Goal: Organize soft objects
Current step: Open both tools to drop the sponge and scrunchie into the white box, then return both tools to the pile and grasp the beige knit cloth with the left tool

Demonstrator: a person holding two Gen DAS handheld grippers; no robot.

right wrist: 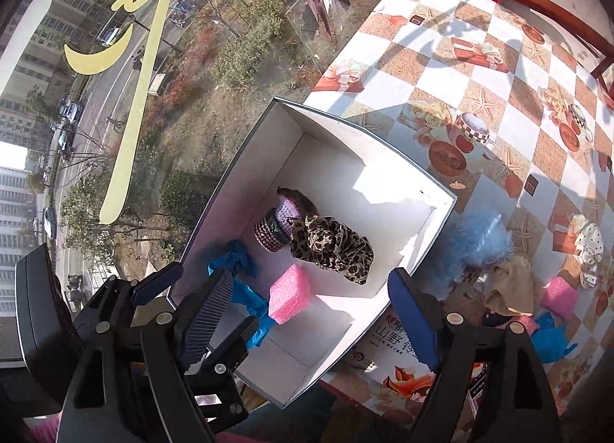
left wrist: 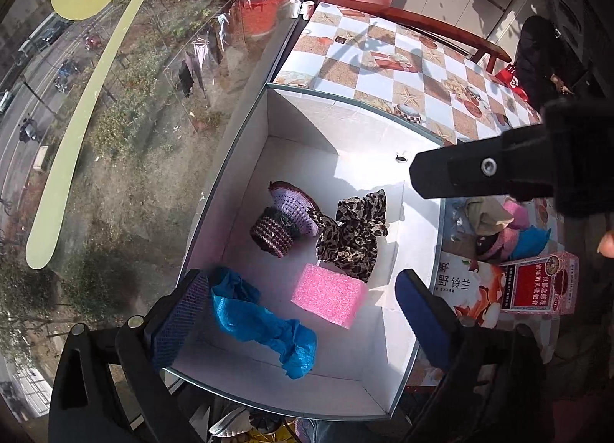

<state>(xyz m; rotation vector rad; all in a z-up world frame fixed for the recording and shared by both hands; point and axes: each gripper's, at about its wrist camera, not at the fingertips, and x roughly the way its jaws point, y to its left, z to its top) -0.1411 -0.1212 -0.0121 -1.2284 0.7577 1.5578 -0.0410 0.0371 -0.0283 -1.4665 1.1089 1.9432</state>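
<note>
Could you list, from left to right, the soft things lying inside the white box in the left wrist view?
Blue plastic bag → striped knitted cup → pink foam block → leopard-print scrunchie. The purple knitted piece overlaps the striped cup, so I leave it out.

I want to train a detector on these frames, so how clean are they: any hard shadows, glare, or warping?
Left wrist view: hard sunlight blows out part of the white box floor, with sharp shadows; the rim bows from fisheye warp. Right wrist view: same sunlit patch in the box, long shadows across the checkered tablecloth, window reflections; both sharp.
</note>
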